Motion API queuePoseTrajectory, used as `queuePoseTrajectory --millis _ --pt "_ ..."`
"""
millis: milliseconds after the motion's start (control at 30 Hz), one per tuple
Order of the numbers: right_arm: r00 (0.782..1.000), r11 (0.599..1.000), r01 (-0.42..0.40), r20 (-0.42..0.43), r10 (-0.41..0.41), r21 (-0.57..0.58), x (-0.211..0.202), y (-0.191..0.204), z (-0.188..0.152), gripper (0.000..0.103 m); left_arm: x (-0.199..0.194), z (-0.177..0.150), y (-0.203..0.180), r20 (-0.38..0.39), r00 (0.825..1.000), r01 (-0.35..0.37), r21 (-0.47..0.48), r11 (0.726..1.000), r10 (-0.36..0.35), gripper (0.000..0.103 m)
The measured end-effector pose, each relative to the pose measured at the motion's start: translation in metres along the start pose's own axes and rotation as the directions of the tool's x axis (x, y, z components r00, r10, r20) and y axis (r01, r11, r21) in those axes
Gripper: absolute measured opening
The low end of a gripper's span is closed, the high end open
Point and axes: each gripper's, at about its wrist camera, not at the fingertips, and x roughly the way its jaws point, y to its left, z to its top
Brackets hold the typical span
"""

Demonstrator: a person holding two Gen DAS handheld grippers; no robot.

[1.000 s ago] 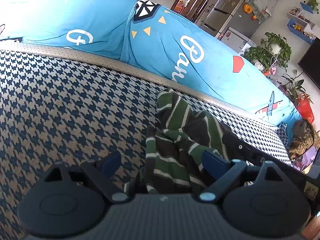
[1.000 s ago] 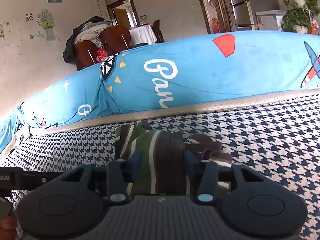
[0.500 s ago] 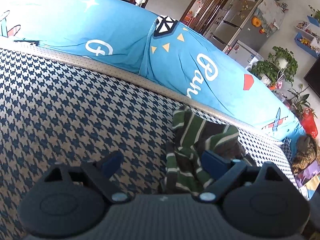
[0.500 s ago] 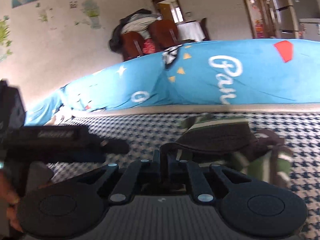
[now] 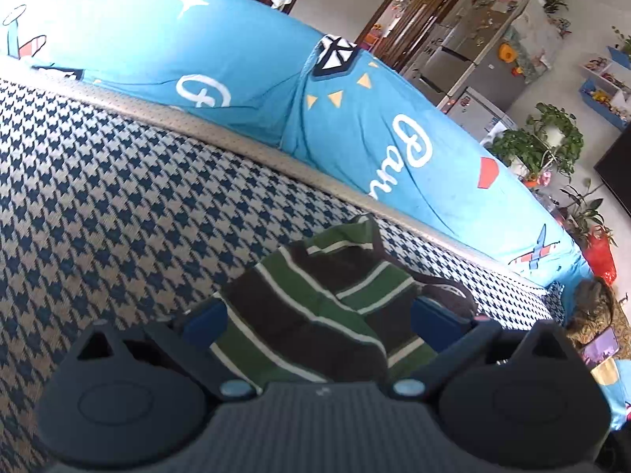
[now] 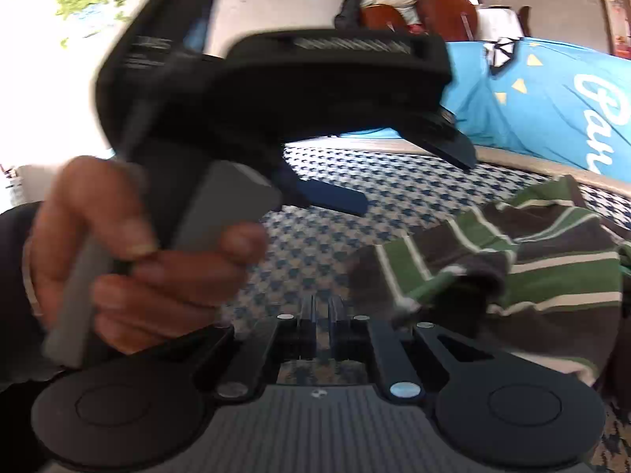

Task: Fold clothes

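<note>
Left tongs [image 5: 315, 315] spread wide over bunched green-brown striped knit garment [image 5: 315, 307]; right tongs [image 6: 321, 311] pinched shut, empty. Risk: left grabs several layers, fold bunches.

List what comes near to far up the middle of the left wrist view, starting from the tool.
Left tool, open → striped garment bunched between its fingers → houndstooth sofa seat → beige piping edge → blue printed cover on the backrest → doorway and fridge beyond.

Both wrist cams low, shared garment [image 5: 315, 311].
</note>
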Motion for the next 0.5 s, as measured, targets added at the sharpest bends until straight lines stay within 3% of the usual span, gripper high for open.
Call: queuePoseTrajectory --millis 100,300,500 --pt "1.000 1.000 0.016 0.004 -0.016 -0.005 -0.004 -0.002 0.002 0.009 0.003 0.000 0.004 -0.007 1.000 -0.009 -0.020 1.000 0.009 0.103" --pt "0.989 0.989 0.139 0.049 -0.142 0.059 -0.024 -0.022 0.009 0.009 0.007 -0.003 -0.006 -0.013 1.000 -0.002 -0.009 1.000 0.002 0.103" --pt "0.946 0.946 0.302 0.086 -0.313 0.120 -0.051 -0.048 0.013 0.010 0.015 -0.010 -0.027 -0.027 1.000 0.009 0.031 0.999 -0.008 0.103"
